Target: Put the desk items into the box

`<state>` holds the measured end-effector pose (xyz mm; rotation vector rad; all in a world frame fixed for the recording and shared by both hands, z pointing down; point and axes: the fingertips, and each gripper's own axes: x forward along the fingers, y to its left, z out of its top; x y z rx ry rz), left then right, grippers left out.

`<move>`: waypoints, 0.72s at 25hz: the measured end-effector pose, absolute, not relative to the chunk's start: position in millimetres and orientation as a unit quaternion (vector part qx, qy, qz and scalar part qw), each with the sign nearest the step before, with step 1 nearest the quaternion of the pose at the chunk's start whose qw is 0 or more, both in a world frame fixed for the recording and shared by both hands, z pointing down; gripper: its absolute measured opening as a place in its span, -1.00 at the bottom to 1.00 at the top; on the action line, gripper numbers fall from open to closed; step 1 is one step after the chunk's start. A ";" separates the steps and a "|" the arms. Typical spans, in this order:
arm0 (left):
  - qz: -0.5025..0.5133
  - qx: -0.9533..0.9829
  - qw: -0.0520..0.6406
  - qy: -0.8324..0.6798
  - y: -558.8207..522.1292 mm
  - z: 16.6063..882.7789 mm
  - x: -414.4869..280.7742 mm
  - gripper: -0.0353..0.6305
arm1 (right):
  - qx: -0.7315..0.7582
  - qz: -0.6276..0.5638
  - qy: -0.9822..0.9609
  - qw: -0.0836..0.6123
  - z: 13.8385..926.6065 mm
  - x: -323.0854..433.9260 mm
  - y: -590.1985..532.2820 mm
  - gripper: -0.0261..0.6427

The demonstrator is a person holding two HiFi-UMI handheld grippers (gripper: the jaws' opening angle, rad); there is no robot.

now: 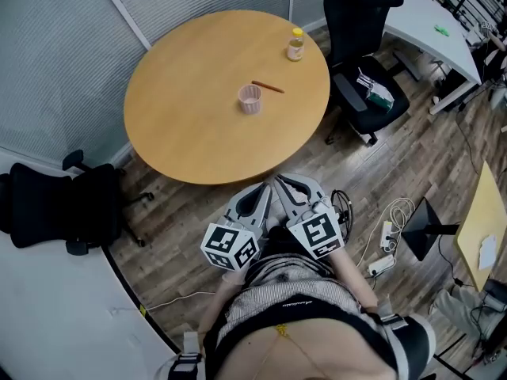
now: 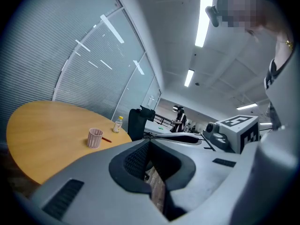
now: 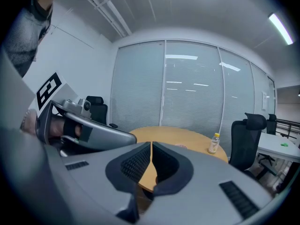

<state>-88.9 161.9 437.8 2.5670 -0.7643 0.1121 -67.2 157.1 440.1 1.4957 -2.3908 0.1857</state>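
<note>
A round wooden table (image 1: 190, 125) carries a pink ribbed cup (image 1: 249, 99), a red pen (image 1: 268, 87) beside it and a small yellow-capped bottle (image 1: 295, 44) near the far edge. No box is in view. Both grippers hang close to my body, short of the table's near edge and apart from every item. My left gripper (image 1: 263, 193) is shut and empty; its view shows the cup (image 2: 95, 138), the pen (image 2: 107, 139) and the bottle (image 2: 117, 124) ahead to the left. My right gripper (image 1: 287, 187) is shut and empty too, facing the table (image 3: 178, 137) and the bottle (image 3: 214, 144).
A black office chair (image 1: 360, 46) stands right of the table and another (image 1: 55, 204) at its left. On the wooden floor to my right lie a power strip with cables (image 1: 384, 244) and a monitor stand (image 1: 428, 228). A white desk (image 1: 432, 22) is at the back right.
</note>
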 end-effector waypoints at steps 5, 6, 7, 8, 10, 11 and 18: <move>0.037 0.926 0.235 -0.293 159.4 440.8 -97.2 -0.84 | 0.509 0.067 -0.842 0.164 443.6 -73.2 154.3 -0.84; 0.035 0.925 0.237 -0.296 157.8 441.2 -97.9 -0.84 | 0.506 0.066 -0.844 0.166 444.2 -73.6 152.4 -0.84; 0.035 0.923 0.237 -0.299 155.7 441.7 -98.2 -0.84 | 0.503 0.065 -0.845 0.167 444.8 -74.0 149.9 -0.84; 0.034 0.922 0.238 -0.302 153.1 442.2 -98.6 -0.84 | 0.500 0.065 -0.847 0.167 445.1 -74.6 146.8 -0.84; 0.035 0.920 0.240 -0.308 146.9 442.9 -99.2 -0.84 | 0.494 0.065 -0.851 0.167 444.9 -75.9 140.2 -0.84; 0.035 0.919 0.241 -0.311 143.7 442.8 -99.0 -0.84 | 0.491 0.064 -0.852 0.168 444.7 -76.2 136.9 -0.84; 0.036 0.916 0.239 -0.321 112.6 440.3 -85.9 -0.84 | 0.479 0.070 -0.862 0.152 439.4 -64.6 104.0 -0.84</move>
